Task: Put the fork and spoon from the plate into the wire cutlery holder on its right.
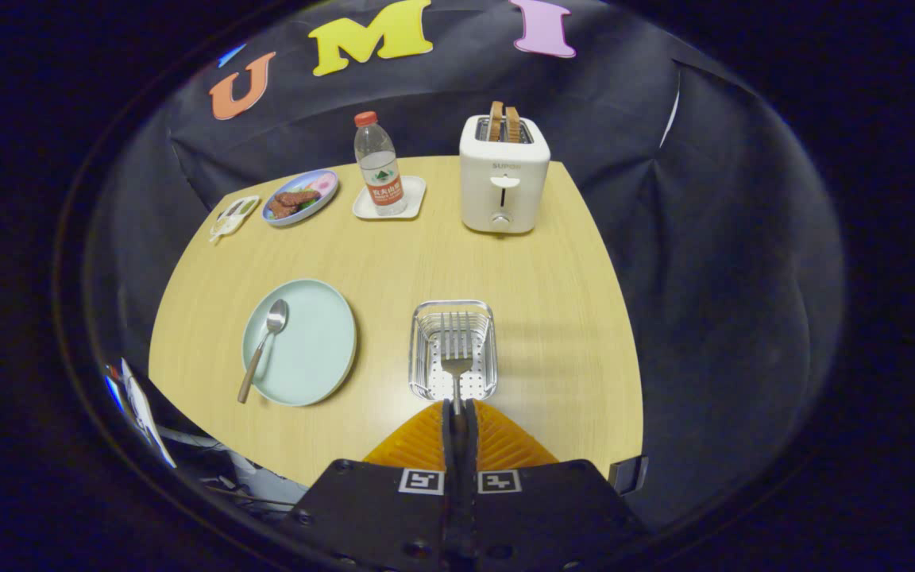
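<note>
Gripper: the gripper [458, 407] hangs above the near side of the tabletop [394, 246]; its fingers are pressed together on the handle of the fork [456, 355], with no gap showing between them

Fork: held by the handle end, tines pointing ahead; the head lies over the inside of the wire cutlery holder [453, 349]; whether the tines touch the holder's floor I cannot tell

Holder: a small wire basket with a perforated base, just ahead of the fingers, to the right of the plate [299, 342] and apart from it

Spoon: the spoon [264, 346] lies on the plate's left part, bowl toward the far side, handle running back over the near rim onto the tabletop

Step in hand: I judge it to be setting the fork into the holder; the spoon's turn comes after

How to do it well: keep the fork centred over the basket, clear of the wire rim; bring the head low before letting go, so it does not bounce or tip the light basket; part the fingers only a little and draw straight back, so the handle is not dragged out again

Risk: the handle is long next to the basket; released too flat, it may lever over the near rim

Beyond: a toaster [503, 176] holding bread, a water bottle [379, 165] on a small tray, a plate of food [299, 197]; all well clear of the work
</note>
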Action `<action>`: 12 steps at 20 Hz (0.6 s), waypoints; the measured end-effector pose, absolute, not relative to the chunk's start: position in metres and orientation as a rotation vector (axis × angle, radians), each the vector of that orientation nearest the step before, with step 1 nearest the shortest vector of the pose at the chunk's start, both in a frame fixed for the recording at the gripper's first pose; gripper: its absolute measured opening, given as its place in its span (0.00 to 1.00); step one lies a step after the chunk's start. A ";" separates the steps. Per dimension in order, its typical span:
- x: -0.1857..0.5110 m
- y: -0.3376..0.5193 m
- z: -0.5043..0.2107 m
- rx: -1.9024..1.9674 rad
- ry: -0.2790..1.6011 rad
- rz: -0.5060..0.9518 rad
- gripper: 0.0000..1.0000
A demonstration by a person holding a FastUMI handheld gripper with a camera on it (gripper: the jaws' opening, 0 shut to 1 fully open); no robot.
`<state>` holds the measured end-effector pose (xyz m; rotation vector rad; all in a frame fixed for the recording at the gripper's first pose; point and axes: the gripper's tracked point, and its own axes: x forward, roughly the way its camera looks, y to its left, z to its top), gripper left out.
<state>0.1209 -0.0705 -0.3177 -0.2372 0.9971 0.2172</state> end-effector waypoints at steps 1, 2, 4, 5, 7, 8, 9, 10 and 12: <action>0.123 -0.069 -0.318 -0.235 1.018 0.221 0.01; 0.124 -0.070 -0.318 -0.241 1.040 0.219 0.01; 0.131 -0.067 -0.318 -0.247 1.068 0.213 0.01; 0.131 -0.066 -0.319 -0.253 1.090 0.214 0.01; 0.131 -0.062 -0.321 -0.255 1.136 0.215 0.01; 0.129 -0.059 -0.324 -0.258 1.162 0.219 0.01; 0.129 -0.058 -0.326 -0.261 1.184 0.216 0.01; 0.130 -0.057 -0.328 -0.258 1.201 0.210 0.01; 0.131 -0.055 -0.331 -0.251 1.233 0.197 0.03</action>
